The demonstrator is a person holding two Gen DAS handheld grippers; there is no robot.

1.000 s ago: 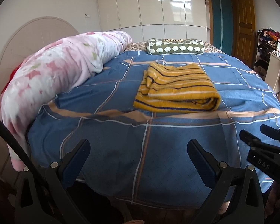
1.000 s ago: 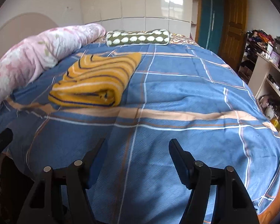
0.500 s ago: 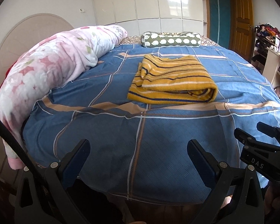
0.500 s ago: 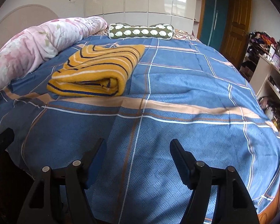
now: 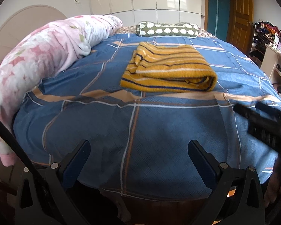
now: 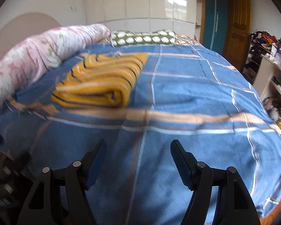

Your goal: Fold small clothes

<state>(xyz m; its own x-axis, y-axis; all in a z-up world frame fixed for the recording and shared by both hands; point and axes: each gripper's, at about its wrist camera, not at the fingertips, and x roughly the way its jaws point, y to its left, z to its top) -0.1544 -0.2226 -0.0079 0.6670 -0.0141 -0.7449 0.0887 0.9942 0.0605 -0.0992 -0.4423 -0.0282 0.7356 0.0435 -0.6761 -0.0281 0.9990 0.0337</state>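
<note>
A folded yellow sweater [image 5: 168, 69] with dark and white stripes lies on the blue checked bed cover [image 5: 140, 131], near the bed's middle. It also shows in the right wrist view [image 6: 101, 80], to the upper left. My left gripper [image 5: 138, 150] is open and empty above the bed's near edge, well short of the sweater. My right gripper [image 6: 137, 150] is open and empty, also at the near edge. In the left wrist view the right gripper [image 5: 264, 121] shows blurred at the right.
A rolled pink floral quilt [image 5: 41, 56] runs along the bed's left side. A green bolster pillow [image 5: 166, 29] lies at the far end. Shelves with clutter [image 5: 271, 43] stand to the right, and a wooden door [image 5: 241, 13] is behind.
Both grippers have dropped lower and come slightly nearer the bed, so the sweater looks closer. The right gripper is moving, blurred. Both stay open and empty.
</note>
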